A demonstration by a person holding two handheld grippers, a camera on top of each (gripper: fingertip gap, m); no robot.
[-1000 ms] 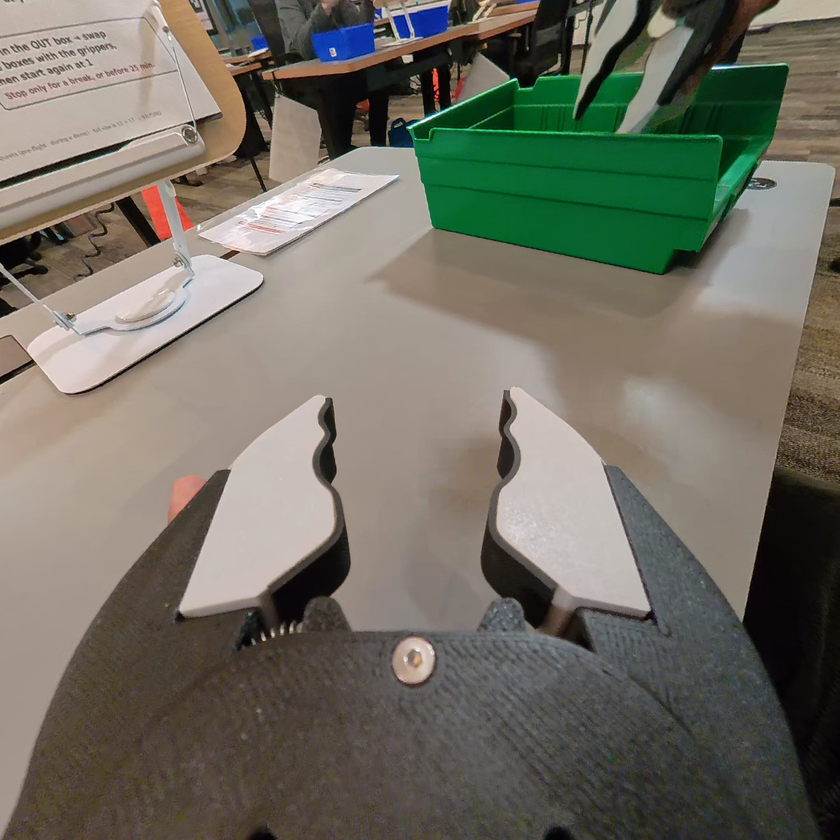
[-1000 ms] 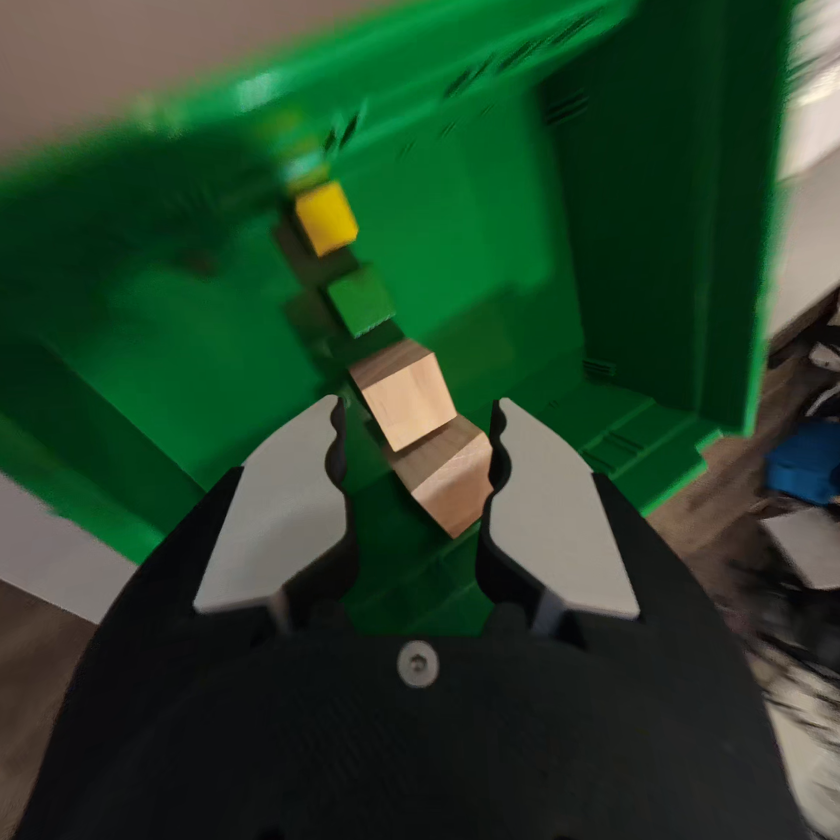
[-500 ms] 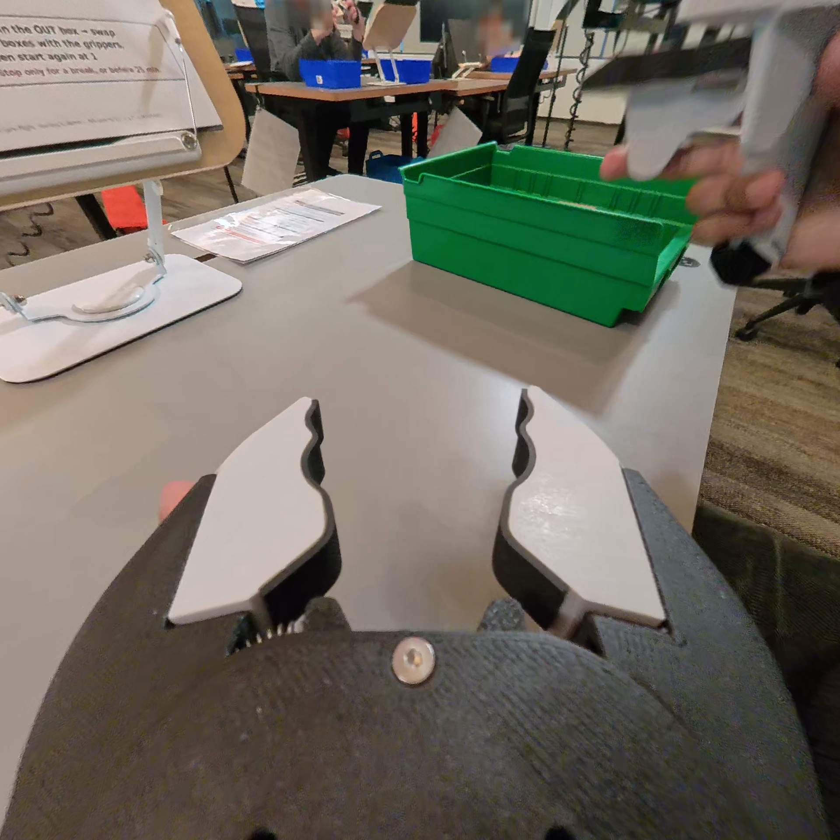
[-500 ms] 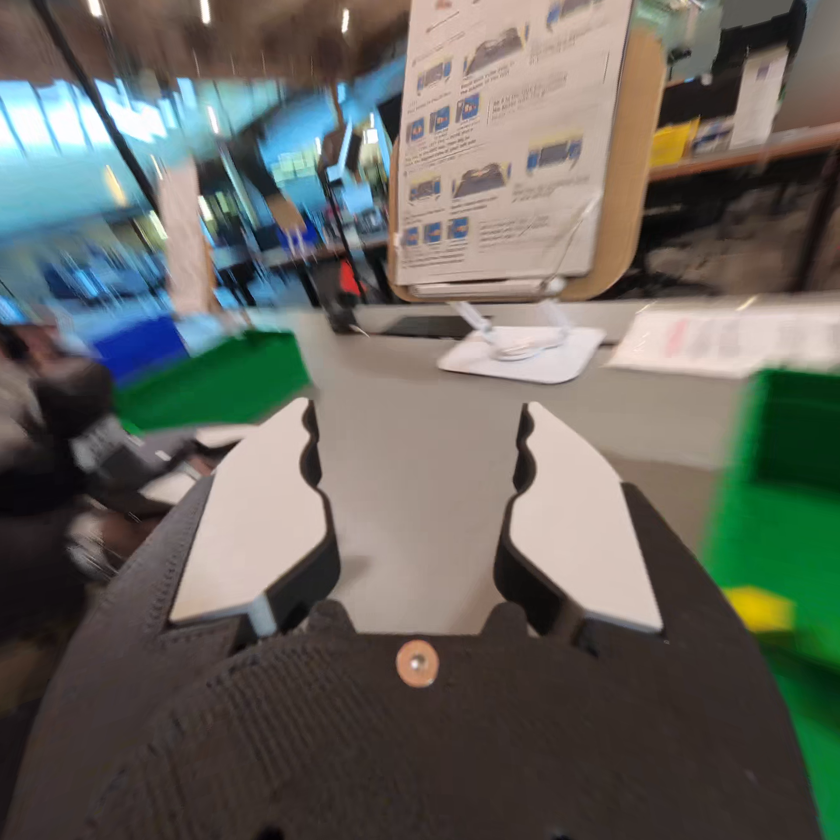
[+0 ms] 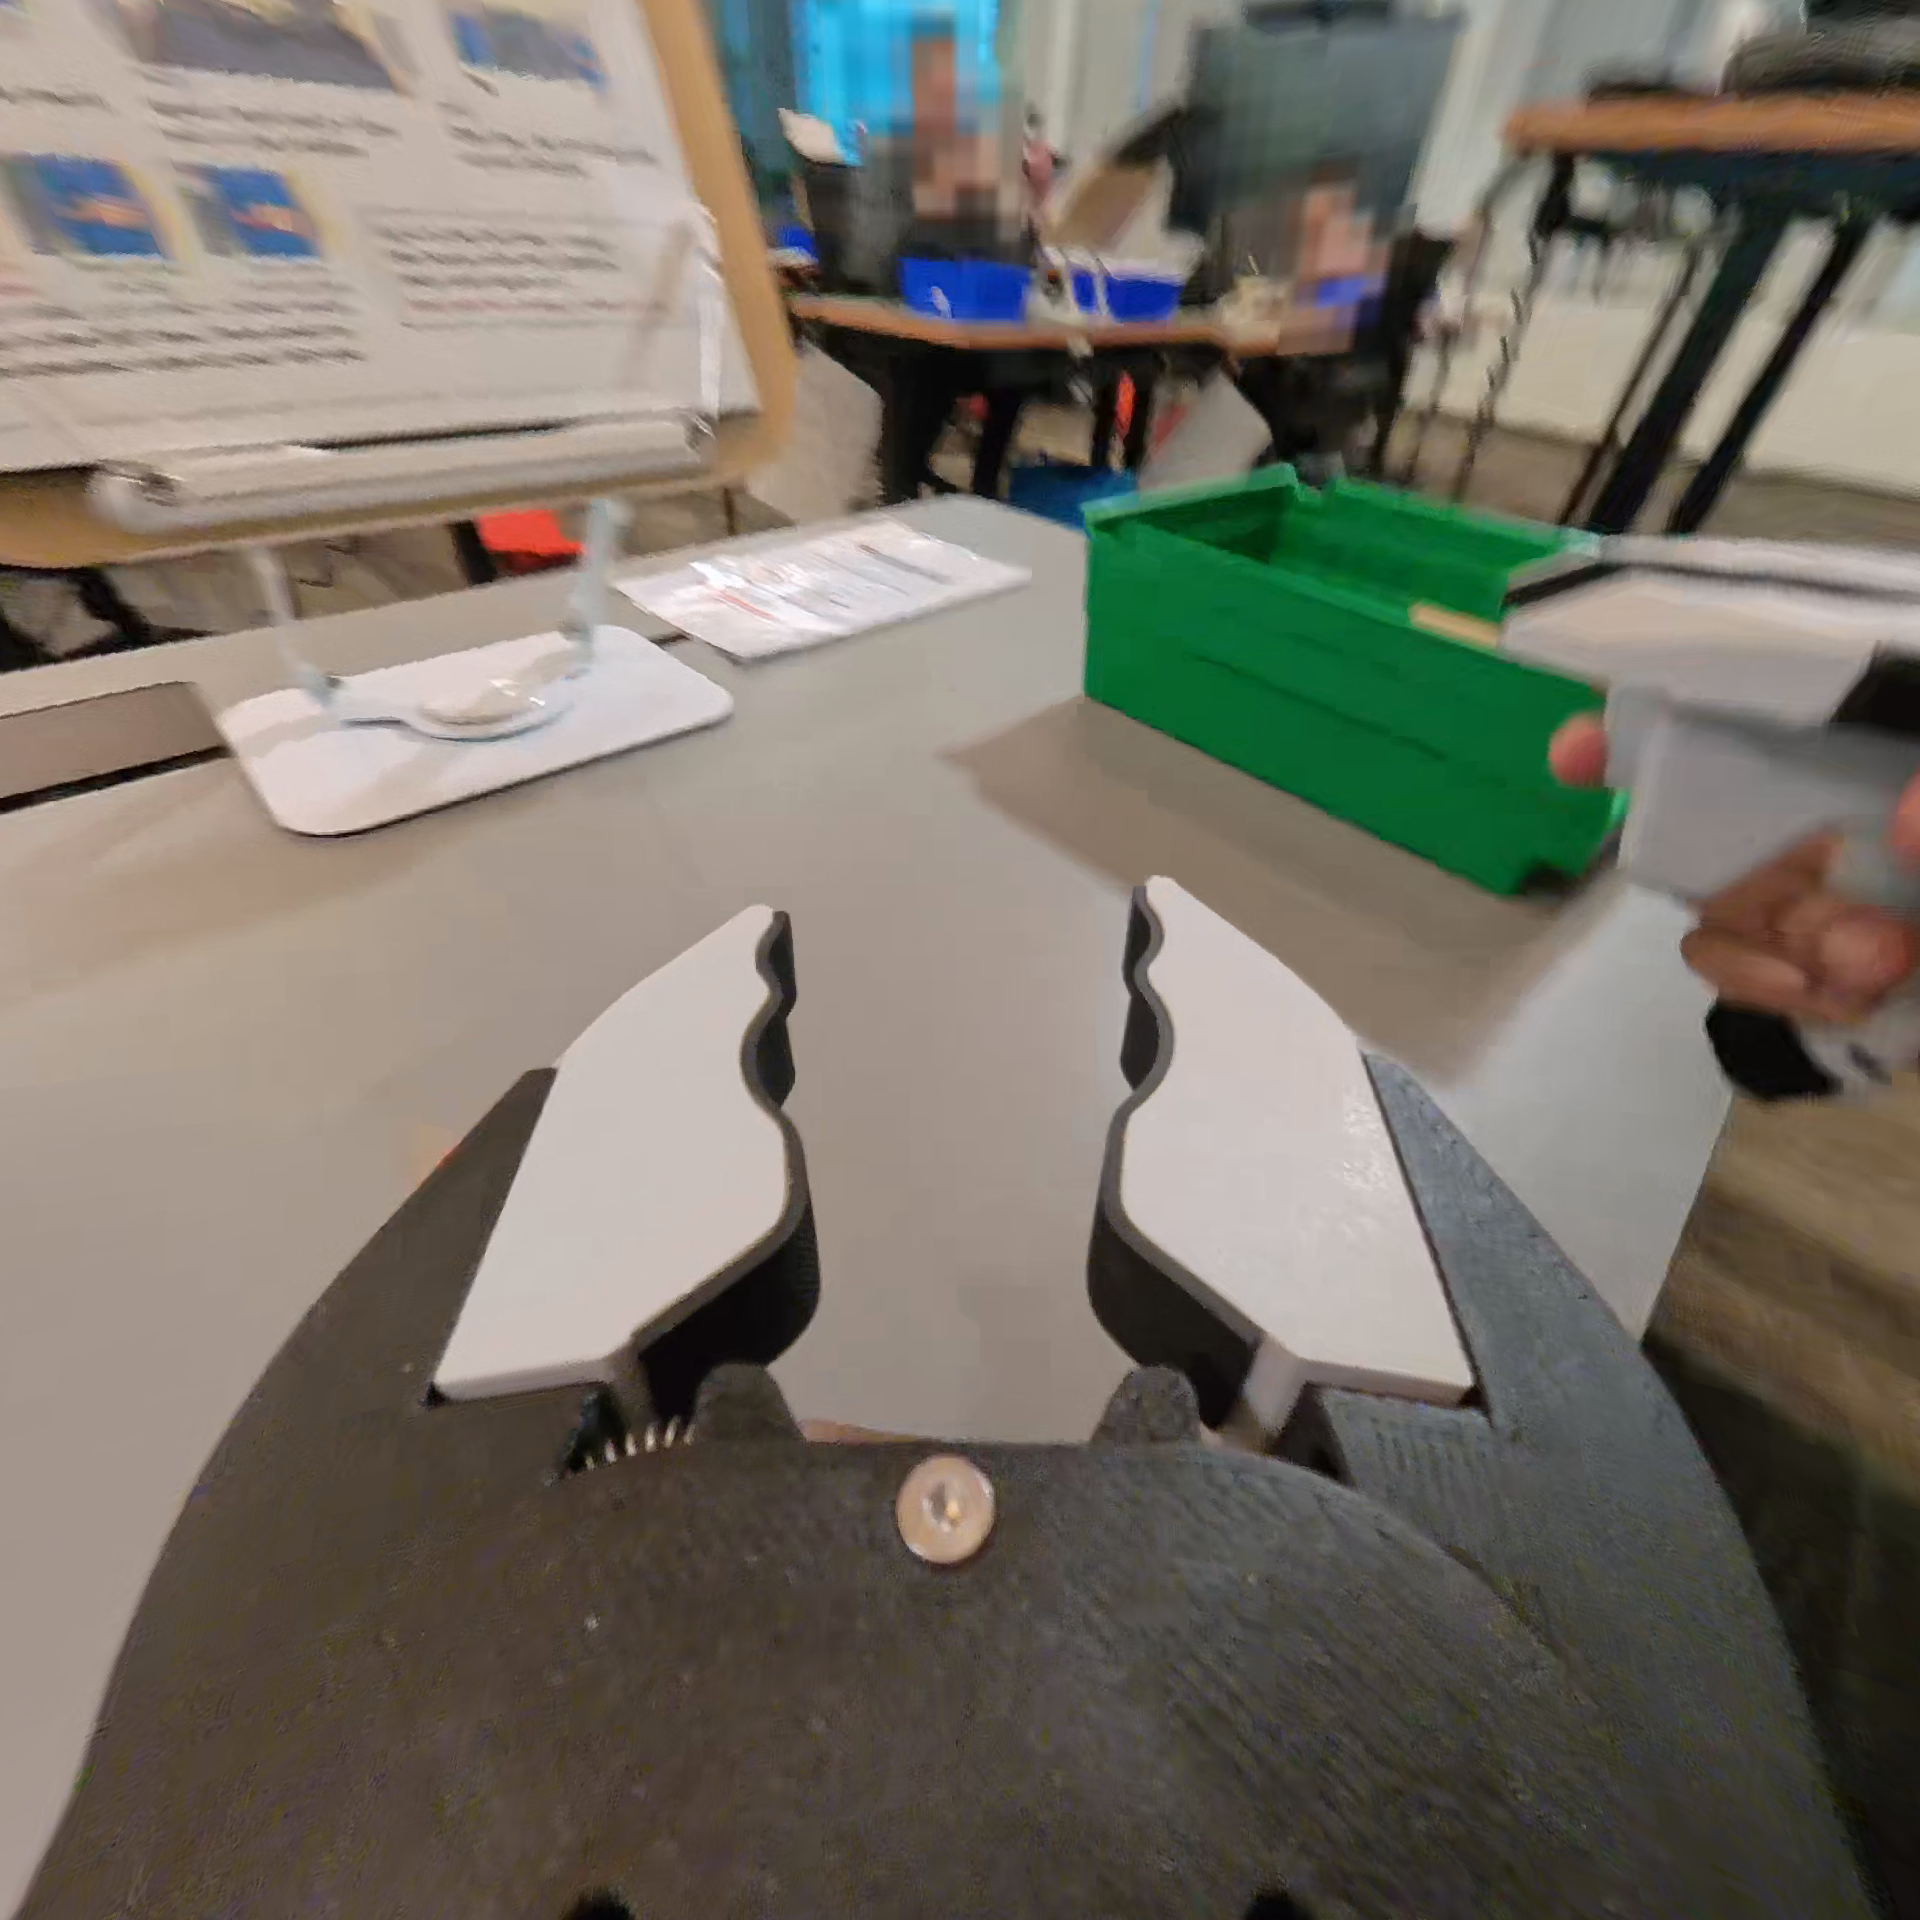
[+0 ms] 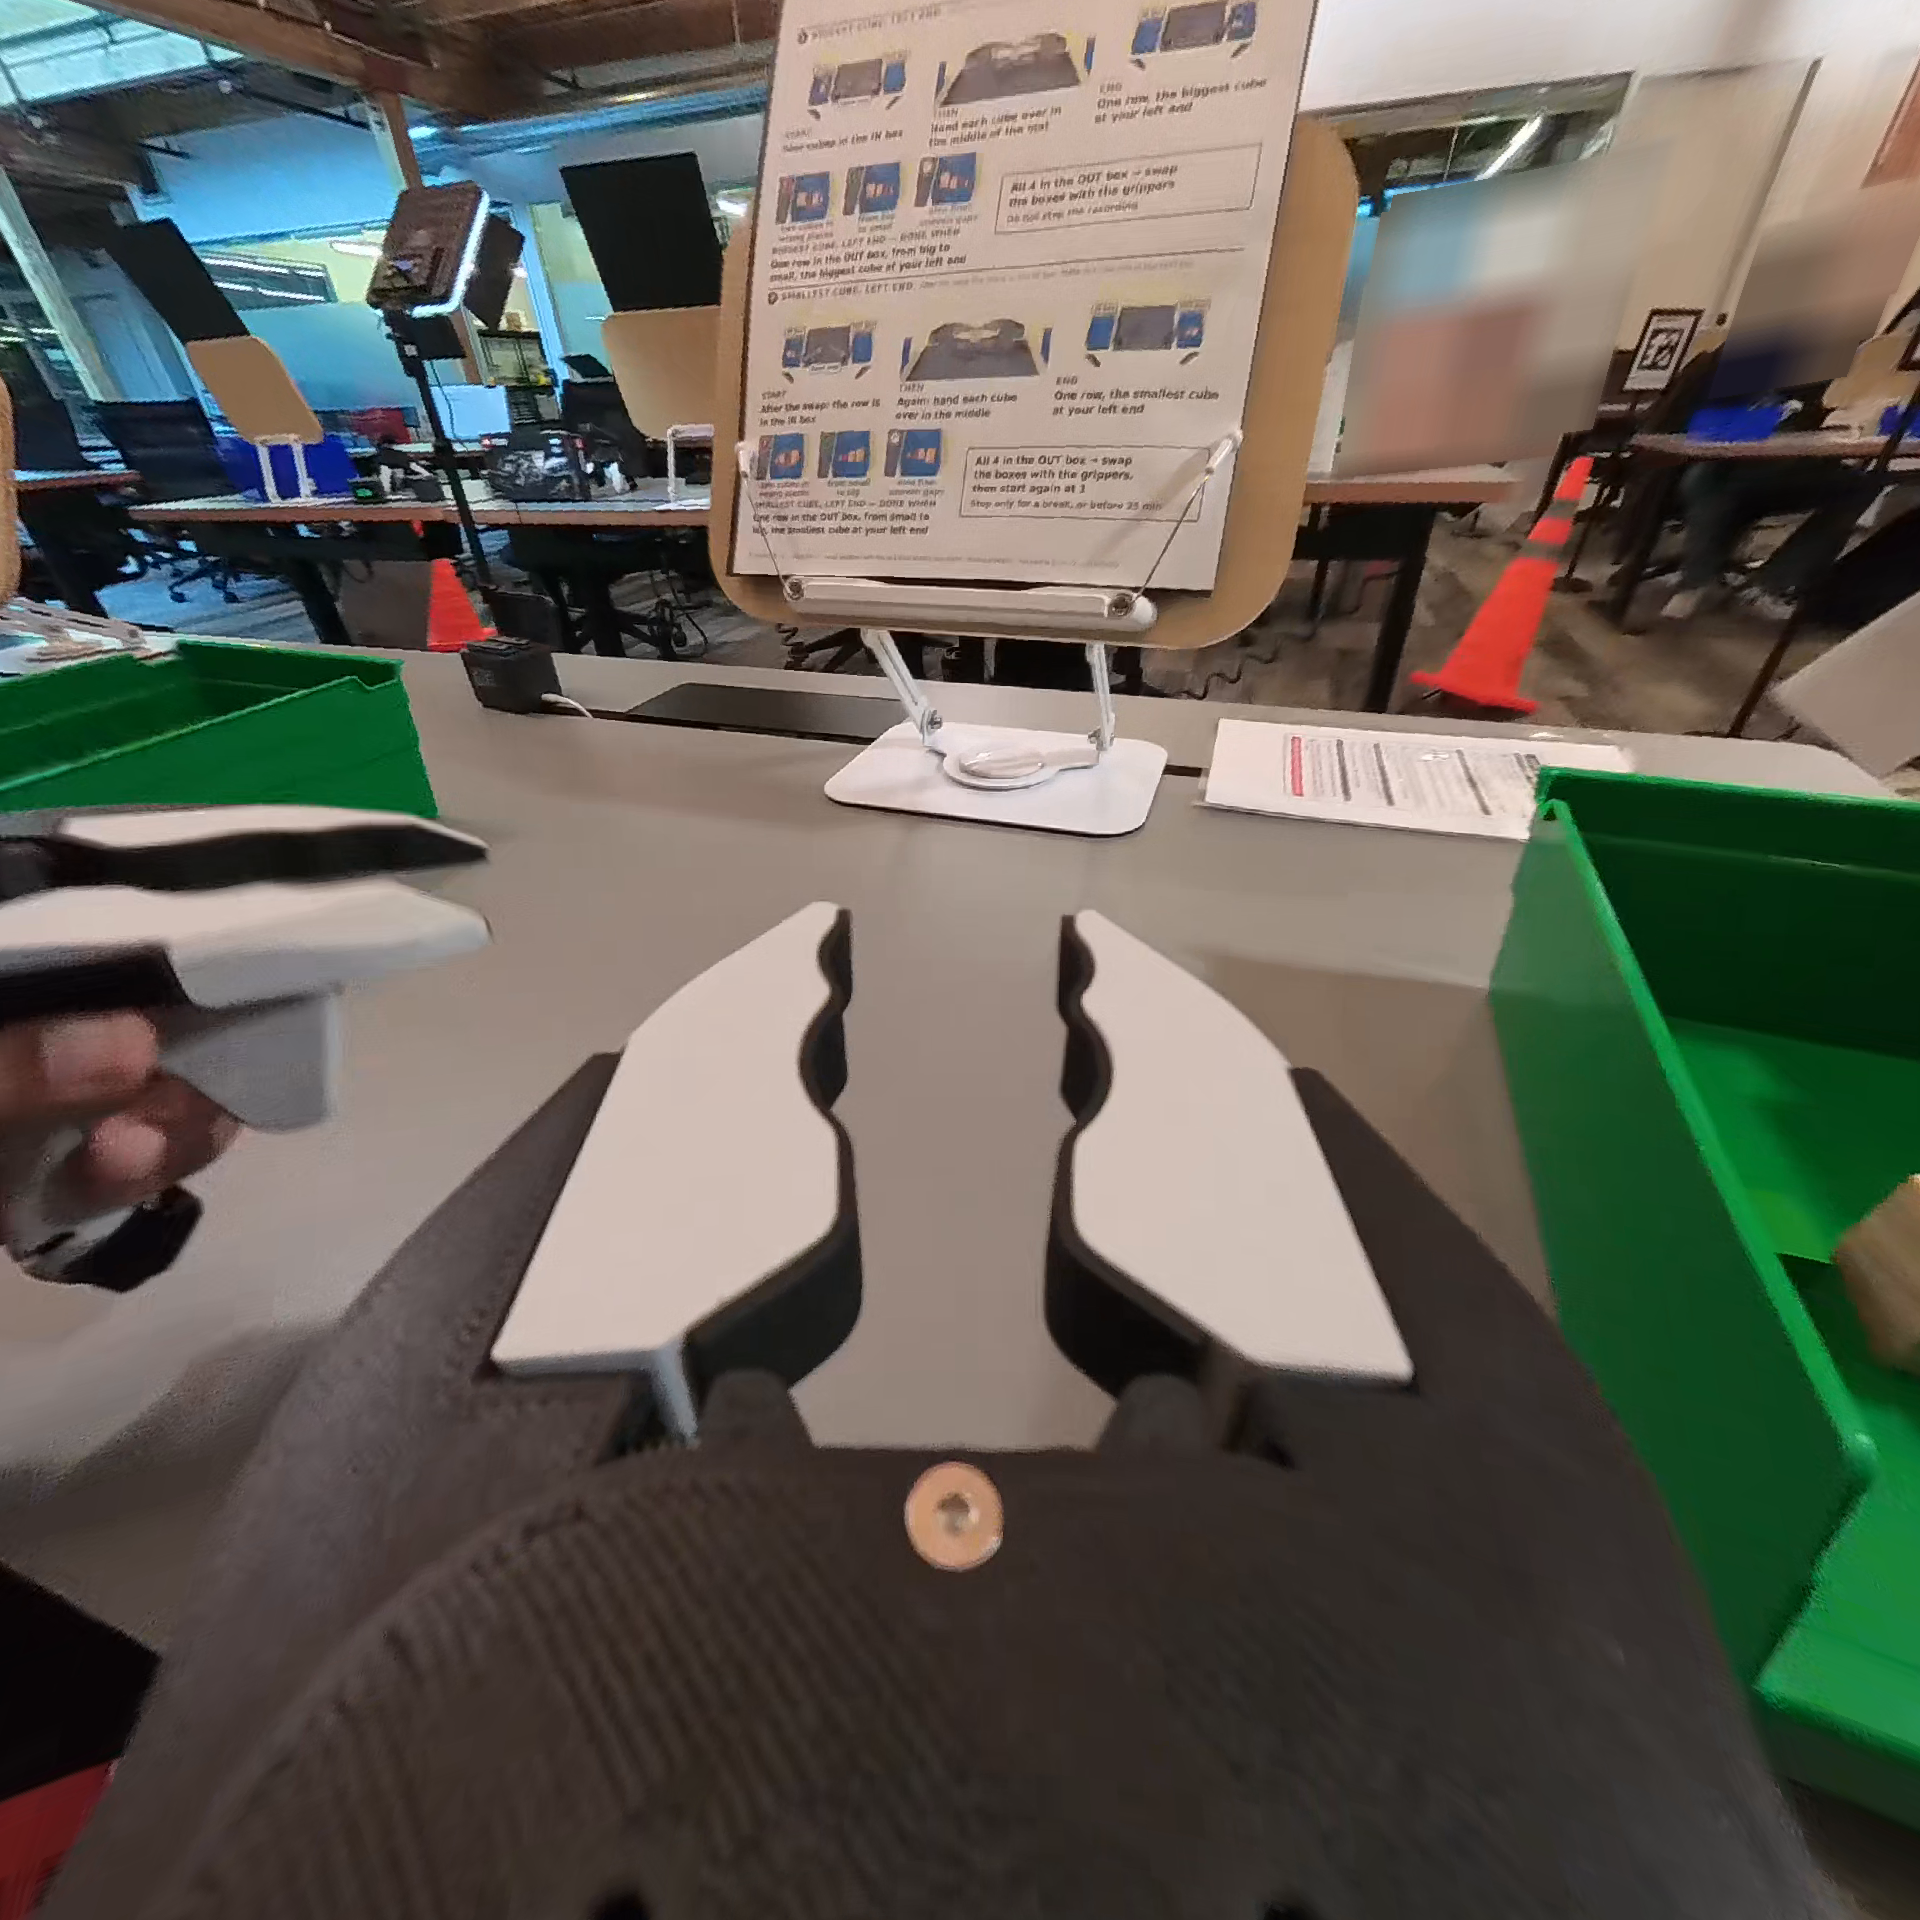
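Observation:
My left gripper (image 5: 961, 914) is open and empty above the bare grey table (image 5: 883, 810). My right gripper (image 6: 956, 920) is also empty, its jaws apart with a narrow gap, above the table's middle (image 6: 727, 862). A green bin (image 6: 1621, 1039) stands close to its right and holds a wooden block (image 6: 1886, 1278) at the frame edge. The same bin shows in the left wrist view (image 5: 1330, 665). A second green bin (image 6: 208, 727) stands at the far left. Each gripper shows in the other's view, held by a hand: the left one (image 6: 480, 888) and the right one (image 5: 1517, 608).
A sheet of printed instructions on a white stand (image 6: 997, 769) is at the table's back, also in the left wrist view (image 5: 468, 717). A plastic-sleeved paper (image 6: 1382, 774) lies beside it. Beyond are other desks, blue bins and orange cones (image 6: 1496, 623).
The right gripper left the green bin and swung out over the table's middle, facing the stand; its jaws have narrowed. The left gripper turned left and its jaws narrowed a little.

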